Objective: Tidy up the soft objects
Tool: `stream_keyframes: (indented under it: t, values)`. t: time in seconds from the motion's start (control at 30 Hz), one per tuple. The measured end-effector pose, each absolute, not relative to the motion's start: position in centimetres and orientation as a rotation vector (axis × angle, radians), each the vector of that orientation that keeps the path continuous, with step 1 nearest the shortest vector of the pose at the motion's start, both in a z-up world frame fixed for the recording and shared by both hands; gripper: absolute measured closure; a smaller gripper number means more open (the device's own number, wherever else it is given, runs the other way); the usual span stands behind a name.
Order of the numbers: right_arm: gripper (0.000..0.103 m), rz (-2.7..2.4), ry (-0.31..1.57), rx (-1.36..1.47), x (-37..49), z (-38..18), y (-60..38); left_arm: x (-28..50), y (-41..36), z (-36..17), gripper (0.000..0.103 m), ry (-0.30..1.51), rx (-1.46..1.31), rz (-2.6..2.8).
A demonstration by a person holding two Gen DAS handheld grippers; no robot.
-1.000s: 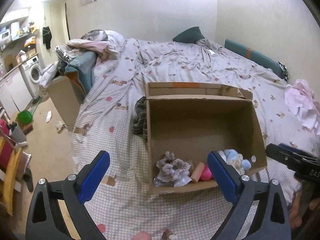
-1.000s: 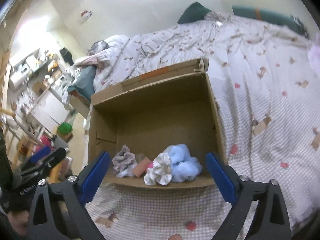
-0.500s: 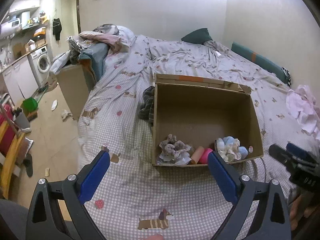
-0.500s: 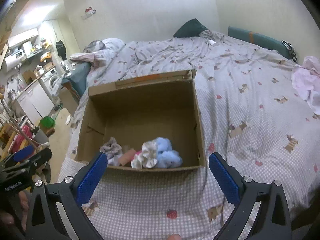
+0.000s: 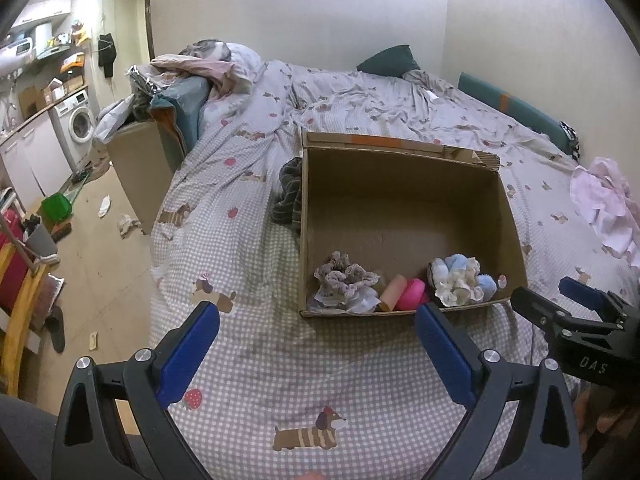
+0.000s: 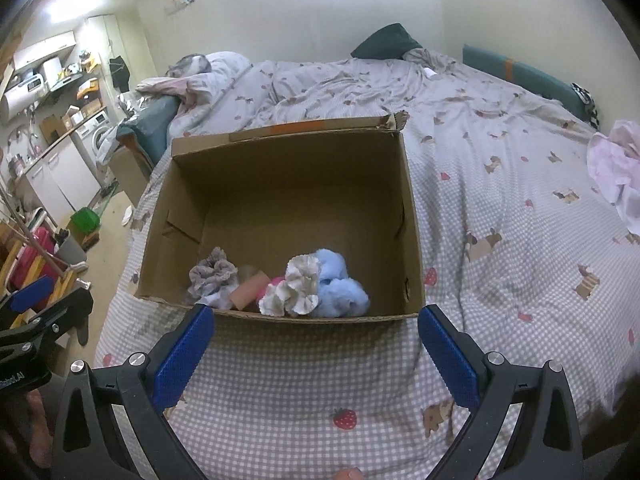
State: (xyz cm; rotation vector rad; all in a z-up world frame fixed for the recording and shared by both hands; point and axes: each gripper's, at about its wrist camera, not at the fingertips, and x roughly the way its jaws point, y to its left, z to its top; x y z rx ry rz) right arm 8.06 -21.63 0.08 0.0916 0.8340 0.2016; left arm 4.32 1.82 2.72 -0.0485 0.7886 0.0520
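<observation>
Partly hidden behind the near wall of the cardboard box (image 6: pixel 412 216) on the bed (image 6: pixel 500 152), the soft items (image 6: pixel 304 288) lie in a row along that wall, ahead of both empty, spread-fingered grippers, left gripper (image 5: pixel 318 340) and right gripper (image 6: pixel 316 340), touching neither.

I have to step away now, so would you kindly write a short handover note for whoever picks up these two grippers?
Left gripper: jaws open, empty, above the bedspread short of the box.
Right gripper: jaws open, empty, just in front of the box's near wall.
Cardboard box sits open on the bed. Along its near wall lie a grey scrunchie, a peach roll, a pink item, a cream scrunchie and a blue fluffy piece.
Done: those five are boxed.
Possibly left: pink cloth on the bed, dark striped cloth beside the box.
</observation>
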Motion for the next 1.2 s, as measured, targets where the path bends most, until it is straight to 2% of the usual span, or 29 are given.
stream_keyframes:
  t: [1.2]
  values:
    - [0.000,0.192,0.827,0.061,8.33,0.21,-21.31,4.69,2.14,2.48,0.005,0.794,-0.066,0.052]
